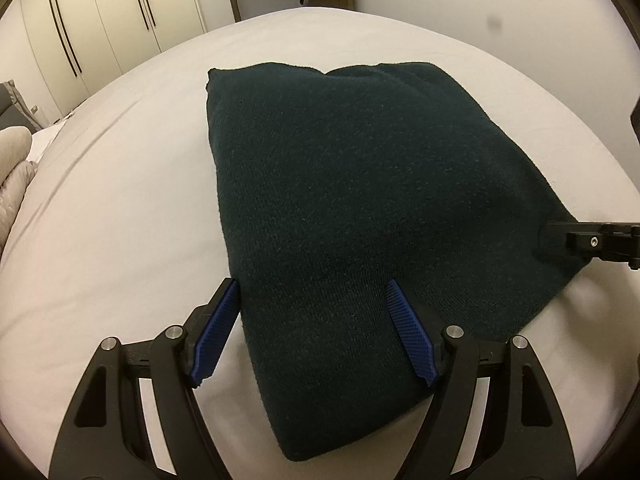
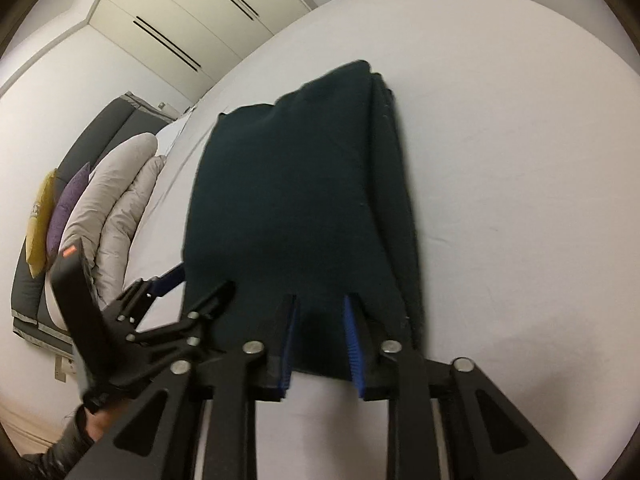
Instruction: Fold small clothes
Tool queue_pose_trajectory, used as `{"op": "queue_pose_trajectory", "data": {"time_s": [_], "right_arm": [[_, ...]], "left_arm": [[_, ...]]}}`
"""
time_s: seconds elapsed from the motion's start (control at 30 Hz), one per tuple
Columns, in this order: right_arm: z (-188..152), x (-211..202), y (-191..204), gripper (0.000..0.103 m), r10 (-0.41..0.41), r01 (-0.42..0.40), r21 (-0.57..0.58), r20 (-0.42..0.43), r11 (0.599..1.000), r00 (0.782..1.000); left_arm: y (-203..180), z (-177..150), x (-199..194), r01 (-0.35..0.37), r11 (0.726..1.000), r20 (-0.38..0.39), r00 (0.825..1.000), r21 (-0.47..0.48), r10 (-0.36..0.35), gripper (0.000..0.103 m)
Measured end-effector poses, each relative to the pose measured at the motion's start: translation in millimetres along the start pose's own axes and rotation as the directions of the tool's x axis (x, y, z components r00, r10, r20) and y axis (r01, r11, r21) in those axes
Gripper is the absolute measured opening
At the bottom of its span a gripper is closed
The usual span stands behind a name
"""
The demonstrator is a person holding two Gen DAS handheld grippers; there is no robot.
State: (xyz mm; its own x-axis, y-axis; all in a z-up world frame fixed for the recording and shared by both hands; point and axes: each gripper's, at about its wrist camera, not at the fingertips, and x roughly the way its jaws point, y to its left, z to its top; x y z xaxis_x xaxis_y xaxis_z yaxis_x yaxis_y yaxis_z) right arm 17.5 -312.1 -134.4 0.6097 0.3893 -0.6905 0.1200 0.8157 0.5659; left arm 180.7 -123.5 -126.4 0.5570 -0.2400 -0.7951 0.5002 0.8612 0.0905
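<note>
Folding is looking well along to me: the sweater is lying on the bed as a thick, layered rectangle, and from the right wrist view I am seeing several stacked layers along its far-right edge. I am judging that at most one more fold or a final smoothing is left, since the near edge is bulging a little and is not quite flat.

I am holding the left gripper with its jaws spread wide, straddling the near-left corner of the sweater without pinching it. The right gripper is sitting at the sweater's near edge with its jaws partly spread around the cloth; the blue pads are standing apart, so I am not reading a firm pinch there.

No containers are showing in either view, so nothing is waiting to receive the sweater. Left of the sweater, cushions and a pale duvet are piled by the bed's edge.
</note>
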Motion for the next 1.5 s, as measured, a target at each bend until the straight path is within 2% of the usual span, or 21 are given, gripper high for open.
{"op": "queue_pose_trajectory", "data": {"time_s": [0.2, 0.3, 0.33, 0.37, 0.47, 0.5, 0.57, 0.63, 0.73, 0.8, 0.9, 0.97, 1.03, 1.13, 1.17, 1.2, 1.23, 1.27, 1.33, 1.43, 1.5], "right_arm": [[-6, -24, -5, 0.021, -0.008, 0.008, 0.008, 0.034, 1.0, 0.999], [-3, -43, -10, 0.04, 0.003, -0.006, 0.038, 0.09, 0.999, 0.996], [-1, -48, -12, 0.052, -0.013, 0.007, 0.048, 0.112, 0.999, 0.994], [2, -53, -14, 0.058, -0.021, 0.013, 0.059, 0.127, 0.998, 0.992], [13, -55, -20, 0.06, -0.001, -0.011, 0.085, 0.133, 0.996, 0.991], [17, -54, -20, 0.061, 0.004, -0.016, 0.091, 0.132, 0.996, 0.991], [27, -49, -21, 0.069, 0.037, -0.049, 0.095, 0.127, 0.994, 0.991], [38, -37, -23, 0.073, 0.058, -0.068, 0.105, 0.096, 0.992, 0.994], [56, -13, -29, 0.073, 0.073, -0.077, 0.139, 0.036, 0.987, 0.997], [63, -2, -36, 0.073, 0.061, -0.062, 0.18, 0.013, 0.982, 0.998], [75, 19, -41, 0.073, 0.106, -0.099, 0.215, -0.021, 0.972, 0.994], [82, 28, -38, 0.073, 0.115, -0.106, 0.212, -0.031, 0.972, 0.993], [90, 41, -29, 0.073, 0.122, -0.109, 0.179, -0.06, 0.978, 0.991], [98, 57, -19, 0.058, 0.101, -0.087, 0.131, -0.103, 0.988, 0.99], [101, 61, -17, 0.052, 0.099, -0.085, 0.122, -0.115, 0.989, 0.988], [103, 64, -16, 0.047, 0.102, -0.088, 0.119, -0.124, 0.989, 0.987], [103, 65, -16, 0.04, 0.103, -0.087, 0.123, -0.127, 0.989, 0.987], [103, 66, -16, 0.037, 0.101, -0.085, 0.126, -0.127, 0.988, 0.987], [101, 64, -10, 0.031, 0.074, -0.062, 0.106, -0.114, 0.992, 0.991], [93, 53, 25, 0.027, -0.063, 0.062, -0.009, -0.077, 0.998, 0.995], [92, 44, 47, 0.026, -0.102, 0.1, -0.054, -0.049, 0.994, 0.994]], "left_arm": [[1, 2, 5, 0.008, 1.0, -0.003, 1.0, -0.015, -0.008, 0.076], [8, 4, 3, 0.043, 0.998, -0.01, 0.999, -0.051, -0.044, 0.076], [12, 5, 0, 0.057, 0.996, -0.011, 0.998, -0.068, -0.058, 0.076], [16, 5, -3, 0.066, 0.994, -0.007, 0.998, -0.084, -0.067, 0.076], [40, 9, -19, 0.087, 0.983, 0.039, 0.996, -0.162, -0.082, 0.076], [51, 11, -22, 0.102, 0.974, 0.052, 0.994, -0.202, -0.093, 0.078], [73, 19, -23, 0.141, 0.948, 0.068, 0.99, -0.285, -0.127, 0.089], [84, 29, -12, 0.174, 0.93, 0.052, 0.985, -0.323, -0.167, 0.09], [88, 40, 18, 0.252, 0.9, -0.007, 0.962, -0.356, -0.272, 0.09], [91, 46, 34, 0.278, 0.879, -0.027, 0.95, -0.387, -0.312, 0.09], [91, 54, 57, 0.323, 0.843, -0.053, 0.923, -0.429, -0.381, 0.09], [89, 56, 73, 0.357, 0.811, -0.065, 0.899, -0.463, -0.433, 0.092], [88, 58, 82, 0.368, 0.793, -0.058, 0.891, -0.486, -0.45, 0.093], [81, 62, 86, 0.365, 0.802, -0.06, 0.895, -0.473, -0.443, 0.091], [78, 62, 86, 0.366, 0.807, -0.061, 0.895, -0.464, -0.441, 0.082], [75, 65, 87, 0.384, 0.803, -0.058, 0.887, -0.456, -0.457, 0.074], [72, 67, 88, 0.409, 0.787, -0.054, 0.873, -0.462, -0.485, 0.059], [70, 68, 88, 0.403, 0.789, -0.057, 0.875, -0.464, -0.48, 0.055], [62, 72, 83, 0.391, 0.811, -0.059, 0.886, -0.435, -0.459, 0.049], [58, 73, 72, 0.385, 0.82, -0.045, 0.895, -0.423, -0.444, 0.04], [60, 70, 60, 0.386, 0.815, -0.029, 0.897, -0.432, -0.44, 0.036]]}}
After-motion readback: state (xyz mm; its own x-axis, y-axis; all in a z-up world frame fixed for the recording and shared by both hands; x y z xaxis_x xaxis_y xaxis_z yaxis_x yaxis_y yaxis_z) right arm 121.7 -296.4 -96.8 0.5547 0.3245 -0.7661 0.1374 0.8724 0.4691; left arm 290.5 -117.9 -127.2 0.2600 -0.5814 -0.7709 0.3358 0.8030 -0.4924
